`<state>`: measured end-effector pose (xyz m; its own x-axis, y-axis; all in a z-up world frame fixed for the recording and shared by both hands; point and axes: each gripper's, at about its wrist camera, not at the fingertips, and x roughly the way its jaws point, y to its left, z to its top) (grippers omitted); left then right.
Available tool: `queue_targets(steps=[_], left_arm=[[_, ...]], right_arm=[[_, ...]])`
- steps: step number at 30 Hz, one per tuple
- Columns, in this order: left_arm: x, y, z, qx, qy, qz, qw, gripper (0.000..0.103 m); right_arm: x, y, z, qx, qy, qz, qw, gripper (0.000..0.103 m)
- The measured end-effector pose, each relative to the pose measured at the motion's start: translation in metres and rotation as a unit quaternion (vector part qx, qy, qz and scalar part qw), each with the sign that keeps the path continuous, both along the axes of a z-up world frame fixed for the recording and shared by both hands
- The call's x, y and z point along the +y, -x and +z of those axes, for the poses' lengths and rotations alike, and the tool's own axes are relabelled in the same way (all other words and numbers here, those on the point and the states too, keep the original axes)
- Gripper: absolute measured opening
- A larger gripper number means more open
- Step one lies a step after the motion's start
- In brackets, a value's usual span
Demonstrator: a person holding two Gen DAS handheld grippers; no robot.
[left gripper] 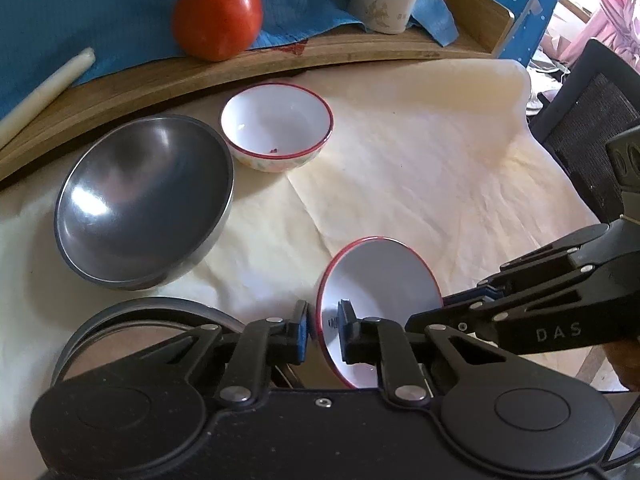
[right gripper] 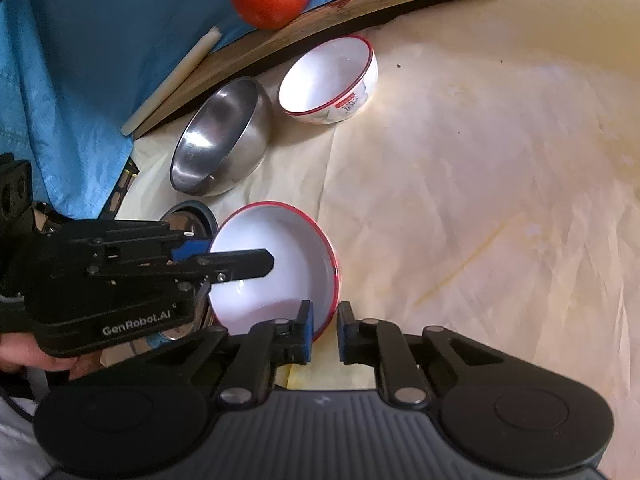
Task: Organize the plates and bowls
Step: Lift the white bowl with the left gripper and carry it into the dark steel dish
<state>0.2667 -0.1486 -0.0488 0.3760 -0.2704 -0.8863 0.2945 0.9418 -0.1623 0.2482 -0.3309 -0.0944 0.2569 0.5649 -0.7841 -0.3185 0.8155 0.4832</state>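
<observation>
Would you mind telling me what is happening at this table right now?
A person is sorting dishes with two handheld grippers. Both grip the same tilted red-rimmed white bowl: the left gripper has its jaws shut on the rim, and the right gripper pinches the opposite edge. On the cream cloth behind sit a steel bowl and a second red-rimmed bowl, both upright. A steel plate lies beside the held bowl. A tomato rests on the wooden board.
</observation>
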Motion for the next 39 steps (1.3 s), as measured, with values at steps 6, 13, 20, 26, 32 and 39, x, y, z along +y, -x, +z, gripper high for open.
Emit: queue_targets(steps=[6,13,20,26,32,39], left_arm=[[0.003,0.000,0.007,-0.013,0.000,0.016,0.9998,0.011],[0.009,-0.002,0.018,-0.035,0.021,0.034,0.9986,0.009],[0.020,-0.010,0.032,-0.050,0.036,0.072,0.9955,0.009],[0.037,-0.016,0.039,-0.049,0.042,0.112,0.9917,0.009],[0.060,-0.020,0.046,-0.049,0.044,0.147,0.9870,0.009],[0.088,-0.030,0.053,-0.059,0.032,0.181,0.9813,0.009]], right_arm=[[-0.002,0.001,0.014,-0.030,0.005,-0.011,0.999,0.009],[-0.006,0.000,0.022,-0.041,-0.002,-0.031,0.999,0.008],[-0.003,-0.009,0.034,-0.043,-0.027,-0.054,0.997,0.008],[0.011,-0.016,0.043,-0.055,-0.034,-0.047,0.997,0.008],[0.031,-0.028,0.049,-0.057,-0.045,-0.034,0.997,0.008],[0.068,-0.050,0.058,-0.077,-0.033,-0.006,0.996,0.008]])
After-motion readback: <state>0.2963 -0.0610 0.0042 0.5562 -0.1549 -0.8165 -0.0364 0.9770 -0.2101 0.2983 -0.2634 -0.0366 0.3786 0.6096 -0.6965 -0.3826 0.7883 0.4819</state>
